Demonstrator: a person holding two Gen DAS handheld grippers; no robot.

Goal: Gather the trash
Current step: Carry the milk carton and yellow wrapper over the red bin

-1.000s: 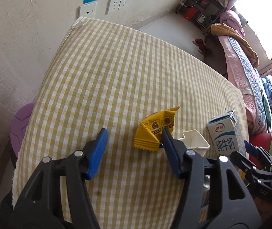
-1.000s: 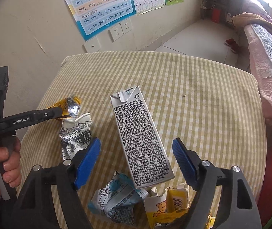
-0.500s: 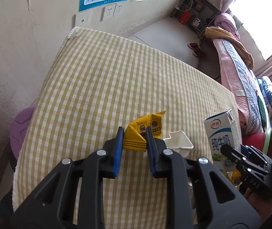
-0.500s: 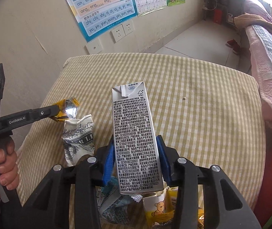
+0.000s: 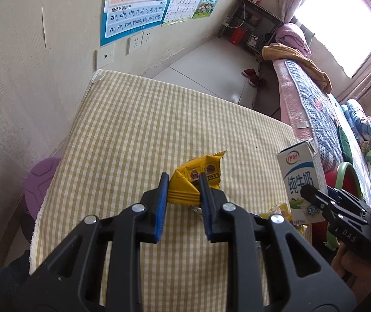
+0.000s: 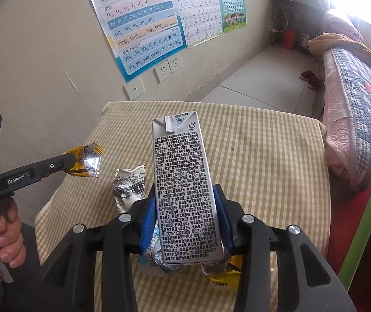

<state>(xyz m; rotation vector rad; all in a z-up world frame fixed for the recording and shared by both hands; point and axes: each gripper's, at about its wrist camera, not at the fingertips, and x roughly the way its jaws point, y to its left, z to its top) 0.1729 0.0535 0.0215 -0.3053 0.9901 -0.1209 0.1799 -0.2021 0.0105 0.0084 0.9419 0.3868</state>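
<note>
Above the near part of the checked tablecloth (image 5: 138, 135), a yellow snack wrapper (image 5: 194, 182) is pinched between the blue pads of the left gripper (image 5: 181, 191), clear of the cloth; from the right wrist view its silver inside (image 6: 90, 162) shows at the gripper's tip. To its right, the right gripper (image 6: 185, 213) is clamped on the sides of a milk carton (image 6: 185, 189), held upright with its printed grey face toward the camera. Under and near the carton lie more trash: a crumpled black-and-white wrapper (image 6: 128, 189), a blue-and-silver wrapper (image 6: 154, 249) and a yellow packet (image 6: 224, 278). On the far wall hangs a pinyin poster (image 6: 138, 23) above wall sockets (image 6: 168, 67). A bed (image 5: 313, 109) stands at the right.
</note>
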